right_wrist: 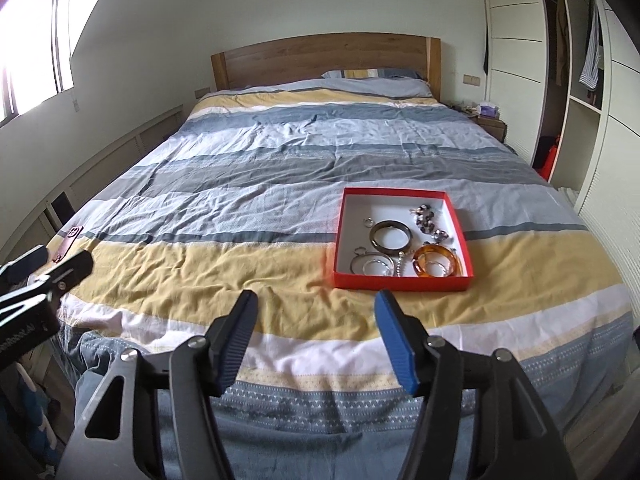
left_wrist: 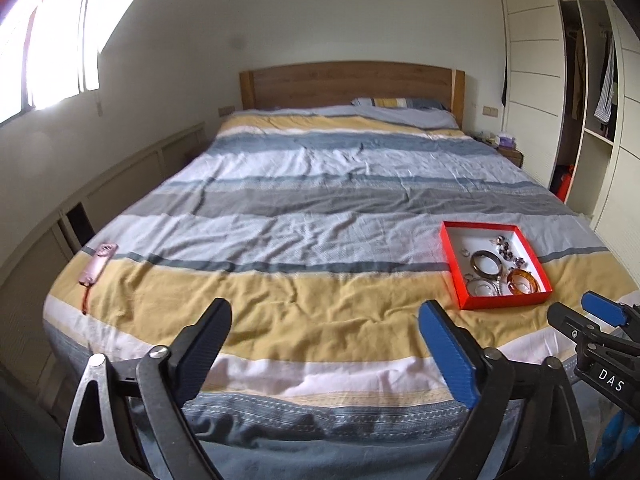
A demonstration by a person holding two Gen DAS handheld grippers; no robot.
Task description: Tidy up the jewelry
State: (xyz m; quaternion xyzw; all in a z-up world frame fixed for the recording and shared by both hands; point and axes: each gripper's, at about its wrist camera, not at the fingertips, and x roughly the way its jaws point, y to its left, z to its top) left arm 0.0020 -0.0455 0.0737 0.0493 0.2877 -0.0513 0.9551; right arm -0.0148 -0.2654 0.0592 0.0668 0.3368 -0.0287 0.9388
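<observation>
Jewelry lay inside a shallow red cardboard box with a white inside [right_wrist: 460, 222], which sat on the yellow stripe of the striped bed cover [right_wrist: 248, 184], near the foot of the bed and toward its right side. In the box a dark grey round bangle [right_wrist: 391, 235] lay near the middle, an amber translucent bangle [right_wrist: 437, 265] lay at the front right corner, a silver bangle [right_wrist: 372, 266] lay at the front left beside a short string of pearls, and a bracelet of dark beads [right_wrist: 427, 218] lay along the right wall; a small silver ring [right_wrist: 368, 222] lay just behind the grey bangle. The left gripper [left_wrist: 326, 344] was held over the foot of the bed, its black and blue fingers spread wide and released, with nothing between them. The right gripper [right_wrist: 316, 334] was held just in front of the red box, its fingers also released and empty, not touching the box. A pink phone with a strap [left_wrist: 96, 268] lay at the left edge of the cover, well apart from the box. A wooden headboard [left_wrist: 352, 82] stood at the far end.
</observation>
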